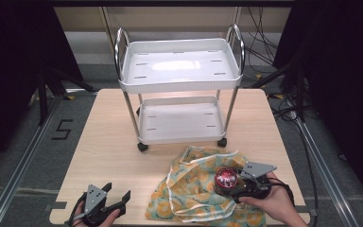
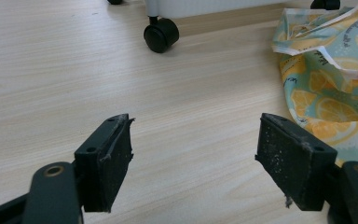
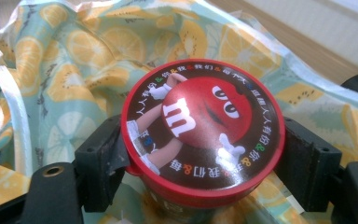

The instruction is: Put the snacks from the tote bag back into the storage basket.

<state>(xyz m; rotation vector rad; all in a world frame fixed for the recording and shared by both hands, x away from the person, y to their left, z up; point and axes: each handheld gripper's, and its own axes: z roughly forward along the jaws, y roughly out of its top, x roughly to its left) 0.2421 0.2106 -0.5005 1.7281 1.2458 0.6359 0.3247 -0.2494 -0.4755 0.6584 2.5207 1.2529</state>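
Right gripper [image 1: 235, 187]: jaws clamped on either side of a round candy tub [image 3: 203, 129], just under its red-rimmed lid. Tub stands upright, long axis vertical, lid facing up; the lid print shows a red candy character ringed by small lettering. Seen from the high view, the tub [image 1: 226, 180] sits near the worktop's front right corner, over a lemon-print cloth bag [image 1: 198, 189]. The right hand [image 1: 274, 202] grips the tool from the front edge side.

The bag lies crumpled and flat along the front edge, right of centre, white trim and drawstring showing; in the right gripper view its fabric [image 3: 65, 60] surrounds the tub on all sides.

Left gripper [image 1: 105, 201]: jaws spread wide with nothing between them, at the front left corner, low over bare wood. The left gripper view shows its pads [image 2: 108, 158] worn, and the bag's edge [image 2: 328, 74] off to one side, apart from the jaws.

Worktop [image 1: 108, 142]: pale wood-grain board. A white two-shelf trolley [image 1: 179, 66] on black castors stands at the back centre, both shelves bare. Room: grey floor, a "5" marked at left, cables at right, dark curtains on both sides.
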